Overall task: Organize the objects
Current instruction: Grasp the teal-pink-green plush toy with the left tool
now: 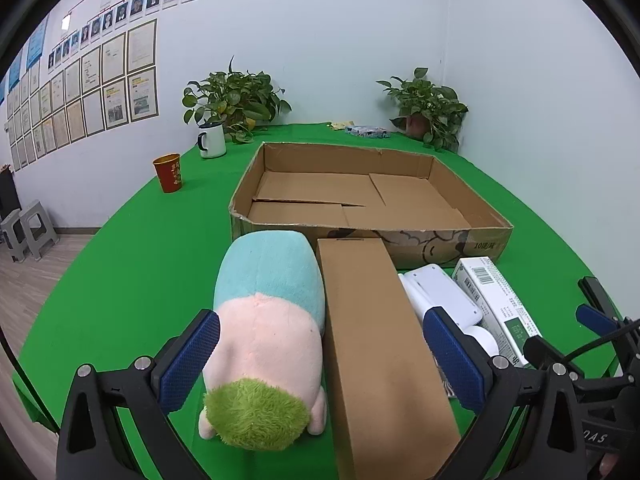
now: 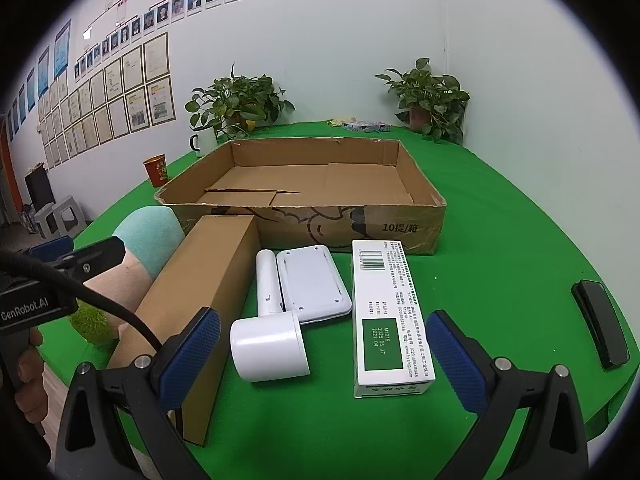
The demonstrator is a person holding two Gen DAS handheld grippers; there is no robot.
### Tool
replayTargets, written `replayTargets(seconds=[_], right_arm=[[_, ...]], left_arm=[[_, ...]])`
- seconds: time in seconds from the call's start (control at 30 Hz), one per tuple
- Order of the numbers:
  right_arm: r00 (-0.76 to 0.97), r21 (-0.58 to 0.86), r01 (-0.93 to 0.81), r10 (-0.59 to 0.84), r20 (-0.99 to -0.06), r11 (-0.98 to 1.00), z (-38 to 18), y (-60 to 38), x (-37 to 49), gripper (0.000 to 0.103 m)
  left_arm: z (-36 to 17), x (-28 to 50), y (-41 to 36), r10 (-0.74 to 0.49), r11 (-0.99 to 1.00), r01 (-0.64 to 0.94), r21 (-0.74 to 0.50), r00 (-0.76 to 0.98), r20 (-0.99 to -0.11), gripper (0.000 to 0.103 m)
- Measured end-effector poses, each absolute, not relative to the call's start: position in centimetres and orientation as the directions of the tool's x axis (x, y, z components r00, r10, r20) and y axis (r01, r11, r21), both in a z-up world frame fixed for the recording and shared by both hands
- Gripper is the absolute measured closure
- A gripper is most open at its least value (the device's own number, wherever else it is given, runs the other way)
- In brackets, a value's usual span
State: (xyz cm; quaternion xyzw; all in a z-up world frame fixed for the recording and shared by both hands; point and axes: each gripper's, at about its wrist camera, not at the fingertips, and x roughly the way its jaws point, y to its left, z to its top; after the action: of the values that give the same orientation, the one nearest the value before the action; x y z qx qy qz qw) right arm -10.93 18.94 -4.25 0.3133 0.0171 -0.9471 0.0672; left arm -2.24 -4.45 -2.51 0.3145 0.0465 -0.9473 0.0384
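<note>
Currently, left wrist view: left hand-held gripper (image 1: pixel 320 356) is hanging released, straddling plush toy (image 1: pixel 266 336) and long carton (image 1: pixel 380 352), both waiting before empty cardboard tray (image 1: pixel 372 236).
Right wrist view: right hand-held gripper (image 2: pixel 323 356) is hovering released over white dryer (image 2: pixel 270 340) and medicine box (image 2: pixel 390 320) on green surface (image 2: pixel 500 248), likely choosing one.

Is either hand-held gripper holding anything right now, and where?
Nothing is held. The left hand-held gripper and the right hand-held gripper are both open.

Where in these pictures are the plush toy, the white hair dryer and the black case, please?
plush toy (image 1: pixel 268 336): left wrist view, on its pink middle.
white hair dryer (image 2: pixel 270 344): right wrist view, on its barrel.
black case (image 2: pixel 600 322): right wrist view, on its top face.
</note>
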Motion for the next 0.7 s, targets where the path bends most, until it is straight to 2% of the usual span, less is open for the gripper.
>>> replayTargets(seconds=[0.4, 0.47, 0.6, 0.67, 0.7], right_arm=[[-0.803, -0.009, 0.198, -0.157, -0.575, -0.98, -3.3, 17.8, -10.8, 0.001], [-0.794, 0.01, 0.275, -0.233, -0.562, -0.961, -2.0, 16.6, -10.1, 0.001], [-0.682, 0.133, 0.563, -0.549, -0.483, -0.816, 0.9, 13.8, -8.3, 0.001], [-0.678, 0.112, 0.577, -0.551, -0.486, -0.809, 0.5, 13.3, -8.7, 0.001], [-0.68, 0.076, 0.552, -0.5, -0.536, -0.831, -0.4, 13.3, -9.7, 0.001]], left_arm=[[-2.5, -2.0, -6.2, -0.04, -0.99, 0.111, -0.084, -0.806, -0.59, 0.001], [-2.0, -1.7, -7.4, -0.035, -0.991, 0.106, -0.088, -0.811, -0.584, 0.001], [-1.1, -0.8, -10.7, -0.054, -0.985, 0.138, -0.107, -0.822, -0.567, 0.001], [-1.2, -0.6, -12.3, -0.039, -0.98, 0.144, -0.14, -0.819, -0.573, 0.001], [-1.5, -0.6, -12.8, -0.019, -0.977, 0.137, -0.161, -0.815, -0.579, 0.001]])
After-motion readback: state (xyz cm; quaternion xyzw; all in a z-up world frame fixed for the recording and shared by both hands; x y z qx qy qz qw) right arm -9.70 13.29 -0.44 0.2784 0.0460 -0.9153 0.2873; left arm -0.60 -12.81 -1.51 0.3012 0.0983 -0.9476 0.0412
